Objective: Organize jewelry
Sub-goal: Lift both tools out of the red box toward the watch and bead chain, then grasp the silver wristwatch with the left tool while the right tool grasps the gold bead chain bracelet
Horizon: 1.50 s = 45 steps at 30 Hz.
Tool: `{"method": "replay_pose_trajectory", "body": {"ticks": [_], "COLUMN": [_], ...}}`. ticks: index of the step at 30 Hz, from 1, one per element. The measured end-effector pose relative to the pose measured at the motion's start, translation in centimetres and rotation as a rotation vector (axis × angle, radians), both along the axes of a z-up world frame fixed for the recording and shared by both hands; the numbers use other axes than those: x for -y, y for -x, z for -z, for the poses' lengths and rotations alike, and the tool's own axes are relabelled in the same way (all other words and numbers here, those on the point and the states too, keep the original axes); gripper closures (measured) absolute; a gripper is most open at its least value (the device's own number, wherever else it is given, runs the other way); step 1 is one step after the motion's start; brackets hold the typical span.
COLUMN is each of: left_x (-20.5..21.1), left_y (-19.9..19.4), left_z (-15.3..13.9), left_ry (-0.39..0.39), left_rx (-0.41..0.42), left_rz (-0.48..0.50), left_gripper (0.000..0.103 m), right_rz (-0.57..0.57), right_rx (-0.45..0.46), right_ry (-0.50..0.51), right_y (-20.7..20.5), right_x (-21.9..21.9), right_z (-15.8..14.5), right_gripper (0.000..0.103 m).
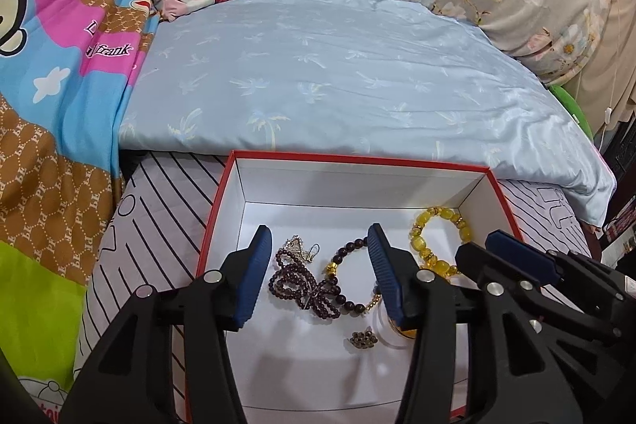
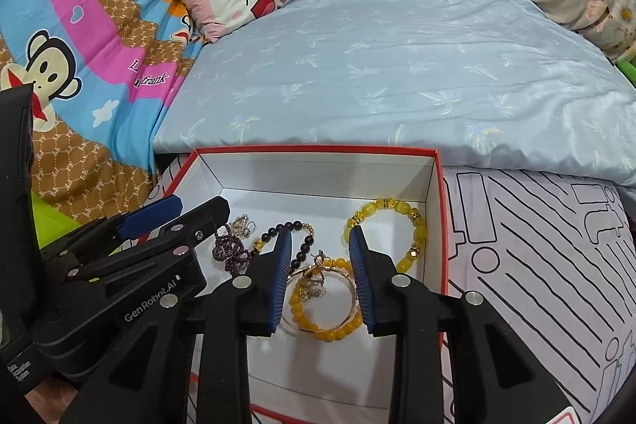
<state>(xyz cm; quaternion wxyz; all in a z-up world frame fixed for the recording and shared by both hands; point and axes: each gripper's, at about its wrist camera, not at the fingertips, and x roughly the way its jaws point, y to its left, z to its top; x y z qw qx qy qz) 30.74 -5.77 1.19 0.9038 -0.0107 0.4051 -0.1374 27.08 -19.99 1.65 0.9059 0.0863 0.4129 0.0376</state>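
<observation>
Both grippers hang over one red-rimmed box [image 1: 222, 193] that sits on a line-patterned cloth [image 2: 548, 245] at the near edge of a bed, and all the jewelry in sight already lies on the box's white floor, which suggests the box is the collecting place. Starting at the left of the left wrist view, the left gripper [image 1: 318, 245] points down into the box with its blue pads well apart and nothing pressed between them; a tangle of small purple beads [image 1: 296, 283] with a silvery earring [image 1: 298, 247] at its top lies on the floor below the gap, touching neither pad. Just beside it is a dark beaded bracelet [image 1: 349, 277] with gold spacers, and nearer the camera a small dark beaded cluster [image 1: 362, 339]. Further right, against the far right corner, a yellow bead bracelet [image 2: 413, 237] lies flat. In the right wrist view the right gripper [image 2: 320, 245] also points down, fingers parted and gripping nothing, straddling an orange bead bracelet [image 2: 330, 330] and a pale bangle [image 2: 353, 299] with a gold charm piece [image 2: 314, 281] on top. I judge that both hands are hovering above pieces already set down, jaws held wide so they snag no strand.
</observation>
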Motion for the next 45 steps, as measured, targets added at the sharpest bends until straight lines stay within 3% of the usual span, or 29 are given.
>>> {"method": "replay_pose_trajectory", "body": {"ticks": [15,29,36,45], "left_x": [-0.4,-2.0,-2.5,-1.7], "left_y": [3.2,7.9,10.9,14.8], "left_z": [-2.5,-3.9,-2.9,0.2], "left_ry": [0.006,0.02,0.009,0.02], "left_rx": [0.026,0.022,-0.007,-0.103], "left_rz": [-0.004,-0.01,0.007,0.014], "left_gripper": [0.055,0.054,0.054,0.054], "right_rz": [0.003,0.067,0.1,0.132], "right_rx": [0.04,0.04,-0.001,-0.089], "right_ry": [0.01,-0.004,-0.012,-0.013], "right_y": [4.1,9.7,13.1,17.0], "right_x": [-0.2,2.3,3.7,4.8], "right_z": [-2.7,-3.7,-2.1,1.3], "right_gripper": [0.072,0.072,0.072,0.072]}}
